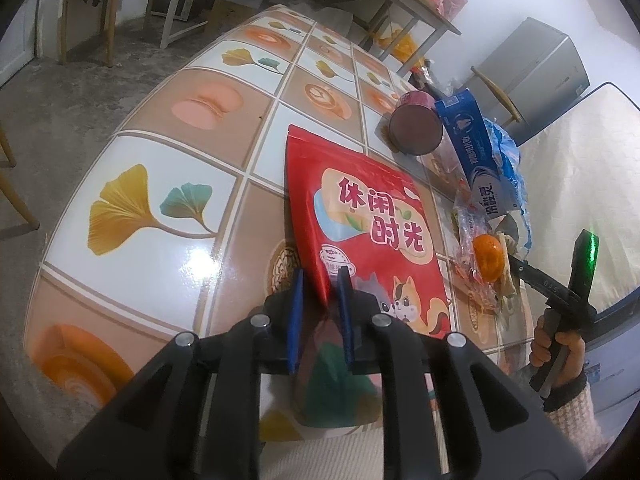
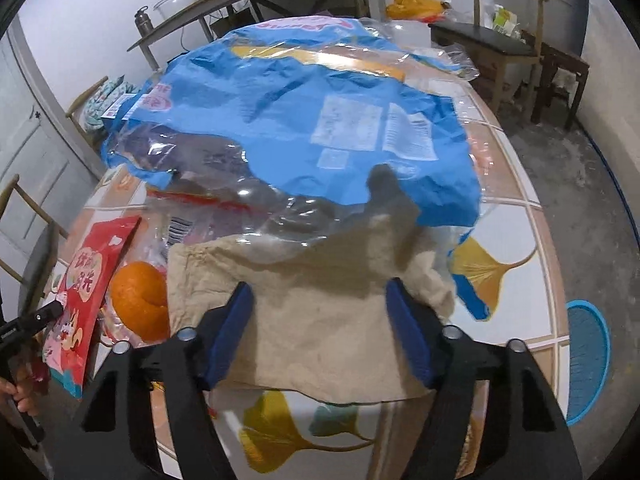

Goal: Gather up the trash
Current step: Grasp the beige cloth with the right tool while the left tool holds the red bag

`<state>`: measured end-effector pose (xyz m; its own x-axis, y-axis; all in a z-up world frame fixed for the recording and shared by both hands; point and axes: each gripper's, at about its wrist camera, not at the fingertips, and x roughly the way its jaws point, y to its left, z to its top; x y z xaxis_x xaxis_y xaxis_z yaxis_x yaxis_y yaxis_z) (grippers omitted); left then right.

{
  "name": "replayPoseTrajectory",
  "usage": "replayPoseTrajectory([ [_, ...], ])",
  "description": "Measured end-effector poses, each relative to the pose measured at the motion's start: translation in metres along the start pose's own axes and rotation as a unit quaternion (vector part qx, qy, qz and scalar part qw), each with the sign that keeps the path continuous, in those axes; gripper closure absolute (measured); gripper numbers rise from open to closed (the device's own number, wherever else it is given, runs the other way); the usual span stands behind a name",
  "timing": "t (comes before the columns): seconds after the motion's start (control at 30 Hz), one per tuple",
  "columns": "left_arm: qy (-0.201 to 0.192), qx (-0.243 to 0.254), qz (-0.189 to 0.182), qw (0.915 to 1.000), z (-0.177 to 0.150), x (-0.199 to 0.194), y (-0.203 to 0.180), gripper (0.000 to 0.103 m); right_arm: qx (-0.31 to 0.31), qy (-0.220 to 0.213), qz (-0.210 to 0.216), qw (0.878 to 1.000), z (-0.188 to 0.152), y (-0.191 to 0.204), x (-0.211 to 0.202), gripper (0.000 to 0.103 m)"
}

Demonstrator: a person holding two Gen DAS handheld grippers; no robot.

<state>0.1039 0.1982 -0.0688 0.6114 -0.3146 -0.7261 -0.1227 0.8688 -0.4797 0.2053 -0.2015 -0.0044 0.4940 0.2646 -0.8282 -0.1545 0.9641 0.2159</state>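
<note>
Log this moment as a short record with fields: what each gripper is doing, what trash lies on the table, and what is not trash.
left gripper: shut on the corner of the red snack bag, which is lifted at that end
right gripper: open, jaws on either side of the beige paper, pads not pressing it
trash pile: blue plastic wrapper, clear plastic, blue carton, dark red cup on its side
fruit: orange beside the beige paper
surface: tiled table
</note>
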Motion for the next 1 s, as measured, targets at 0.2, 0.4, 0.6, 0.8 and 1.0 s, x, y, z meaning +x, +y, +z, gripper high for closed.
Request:
replayPoseTrajectory([
  [0.2, -0.002, 0.003, 0.009, 1.0, 0.0, 0.0, -0.003, 0.087, -0.019, -0.005, -0.045, 0.999, -0.005, -0.004, -0.003, 0.072],
  [0.4, -0.003, 0.005, 0.018, 0.9998, 0.0, -0.001, -0.005, 0.086, 0.016, -0.006, -0.033, 0.999, -0.007, -0.024, -0.007, 0.097],
  [0.6, -0.005, 0.011, 0.027, 0.9996, -0.001, -0.003, -0.007, 0.08, 0.017, 0.001, -0.005, 1.0, -0.021, -0.028, -0.029, 0.098],
  [0.8, -0.005, 0.013, 0.031, 0.9994, 0.0, -0.003, -0.008, 0.079, -0.01, 0.026, 0.017, 0.999, -0.047, -0.024, -0.049, 0.093],
  [1.0, -0.003, 0.015, 0.034, 0.9993, -0.001, -0.003, -0.008, 0.078, -0.037, -0.011, 0.039, 0.998, -0.051, -0.019, -0.067, 0.03],
])
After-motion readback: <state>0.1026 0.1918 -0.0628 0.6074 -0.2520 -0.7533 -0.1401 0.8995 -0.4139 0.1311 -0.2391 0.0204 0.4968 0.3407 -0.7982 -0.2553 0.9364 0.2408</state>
